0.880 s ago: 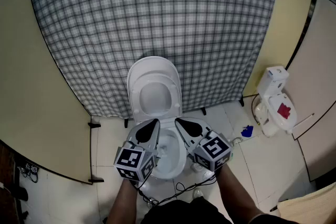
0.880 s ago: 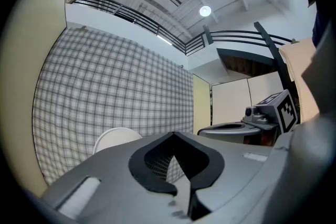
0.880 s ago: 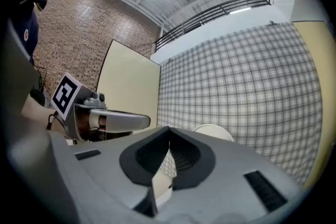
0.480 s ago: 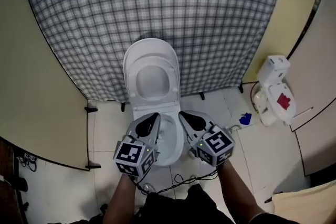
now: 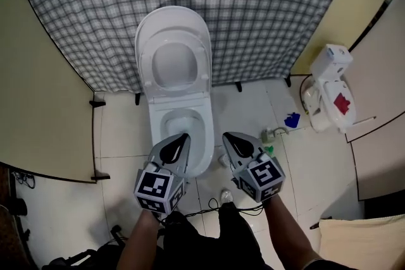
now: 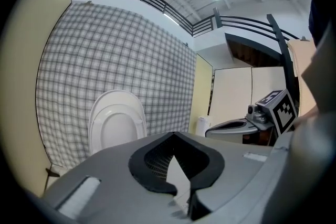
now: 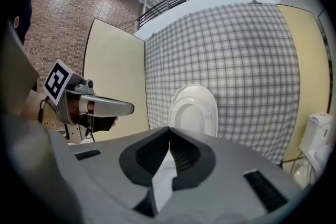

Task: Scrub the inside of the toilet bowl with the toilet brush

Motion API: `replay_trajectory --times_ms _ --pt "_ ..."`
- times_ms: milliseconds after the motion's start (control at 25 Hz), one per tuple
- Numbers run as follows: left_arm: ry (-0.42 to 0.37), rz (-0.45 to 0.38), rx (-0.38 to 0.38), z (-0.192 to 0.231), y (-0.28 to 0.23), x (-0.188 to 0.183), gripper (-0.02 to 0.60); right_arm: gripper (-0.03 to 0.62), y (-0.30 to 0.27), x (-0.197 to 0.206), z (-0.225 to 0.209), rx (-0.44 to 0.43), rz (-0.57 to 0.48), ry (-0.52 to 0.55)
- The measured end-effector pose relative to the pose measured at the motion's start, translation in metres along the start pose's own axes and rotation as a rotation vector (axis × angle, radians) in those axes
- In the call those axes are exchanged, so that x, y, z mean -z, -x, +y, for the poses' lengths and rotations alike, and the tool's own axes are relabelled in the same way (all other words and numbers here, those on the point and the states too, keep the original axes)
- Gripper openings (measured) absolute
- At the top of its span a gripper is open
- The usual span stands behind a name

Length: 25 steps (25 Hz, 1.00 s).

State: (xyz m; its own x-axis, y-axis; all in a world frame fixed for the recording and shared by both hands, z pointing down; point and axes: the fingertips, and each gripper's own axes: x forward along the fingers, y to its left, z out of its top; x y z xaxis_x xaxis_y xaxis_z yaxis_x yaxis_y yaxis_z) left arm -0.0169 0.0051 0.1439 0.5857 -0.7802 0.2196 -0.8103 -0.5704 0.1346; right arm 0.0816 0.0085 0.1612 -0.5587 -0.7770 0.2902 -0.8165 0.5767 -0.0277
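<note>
1. Closest in, at the bottom of the head view: the left gripper (image 5: 182, 137) and right gripper (image 5: 229, 136) sit side by side, both pointing a bit down toward the toilet. Each gripper view shows its jaws pressed together at the tips with nothing between them, so both are empty.

2. Just past the tips, centre-left of the frame, is the bowl (image 5: 154, 126). It's uncovered, and the left gripper's tip overlaps its front rim in the head view. The right gripper hangs over the floor (image 5: 247, 104) just right of the bowl.

3. Behind the bowl, the lid (image 5: 172, 60) and seat are tipped up against the checked curtain (image 5: 266, 3), which fills the top of the frame.

4. Where's the brush? Honestly, I can't pick it out. Off to the right edge there's a white unit (image 5: 326, 95) with a red patch. On the tiles between it and the bowl lies a blue thing (image 5: 292, 119) with some small bits near it, all too small to tell what they are.

5. My read: scrubbing hasn't started, this is the go-get-the-brush stage. Next move would be finding the brush (my guess is the right side), opening one gripper, clamping the handle firmly, then bringing the head down into the bowl.
</note>
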Motion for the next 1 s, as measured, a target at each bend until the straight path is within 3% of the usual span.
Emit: replay_trajectory --times_ms 280,480,760,960,1000 --pt "0.053 0.049 0.029 -0.013 -0.020 0.076 0.009 0.014 0.011 0.083 -0.023 0.073 0.084 -0.058" --pt "0.073 0.077 0.029 -0.015 -0.047 0.116 0.009 0.015 0.011 0.133 -0.062 0.190 0.113 -0.085" --pt "0.055 0.120 0.058 -0.015 -0.088 0.165 0.009 0.028 -0.004 0.196 -0.106 0.295 0.147 -0.105" --pt "0.056 0.144 0.072 -0.014 -0.114 0.216 0.009 0.030 -0.012 0.263 -0.129 0.347 0.198 -0.128" --pt "0.056 0.146 0.072 -0.012 -0.117 0.228 0.009 0.080 -0.015 0.277 -0.130 0.344 0.210 -0.140"
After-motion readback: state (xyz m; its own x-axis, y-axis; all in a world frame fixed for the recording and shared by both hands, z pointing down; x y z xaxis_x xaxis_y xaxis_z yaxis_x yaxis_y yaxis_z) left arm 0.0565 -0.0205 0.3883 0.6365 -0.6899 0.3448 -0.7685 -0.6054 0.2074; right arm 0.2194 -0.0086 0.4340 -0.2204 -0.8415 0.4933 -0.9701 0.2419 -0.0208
